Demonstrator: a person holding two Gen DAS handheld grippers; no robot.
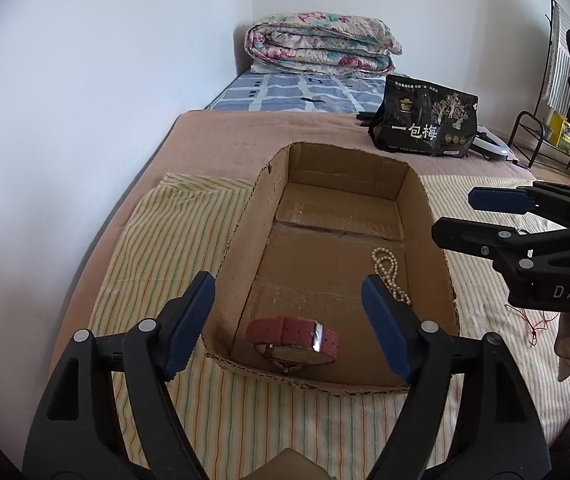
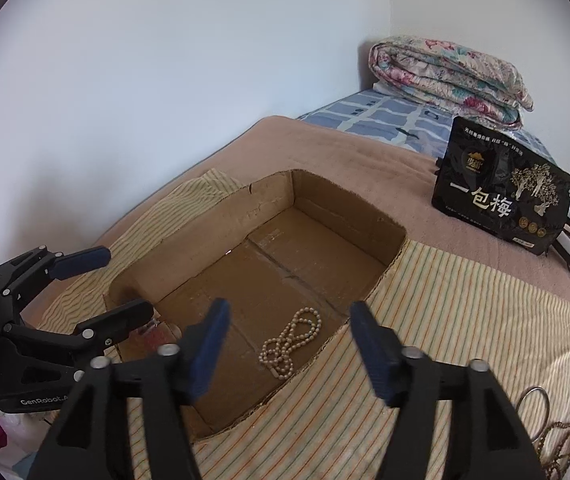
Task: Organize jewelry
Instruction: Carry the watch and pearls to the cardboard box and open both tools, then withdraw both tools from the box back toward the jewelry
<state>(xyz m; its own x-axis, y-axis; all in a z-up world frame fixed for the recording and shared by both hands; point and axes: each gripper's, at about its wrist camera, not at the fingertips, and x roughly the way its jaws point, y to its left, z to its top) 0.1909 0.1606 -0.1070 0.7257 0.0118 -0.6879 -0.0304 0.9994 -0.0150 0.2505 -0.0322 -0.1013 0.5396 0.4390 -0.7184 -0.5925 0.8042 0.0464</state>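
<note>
Left gripper spread wide, nothing between the blue pads, hovering over the near end of the cardboard box. Red-strap watch lies on the box floor between and just below the left fingertips, untouched. Right gripper also spread, empty, over the box's right near edge. Pearl necklace sits bunched on the box floor directly between the right fingers, beneath them, no pad contact. Box rests on a striped cloth on the bed. Metal ring and dark bead strand on cloth, right of the right fingers. Black snack bag far beyond fingertips.
</note>
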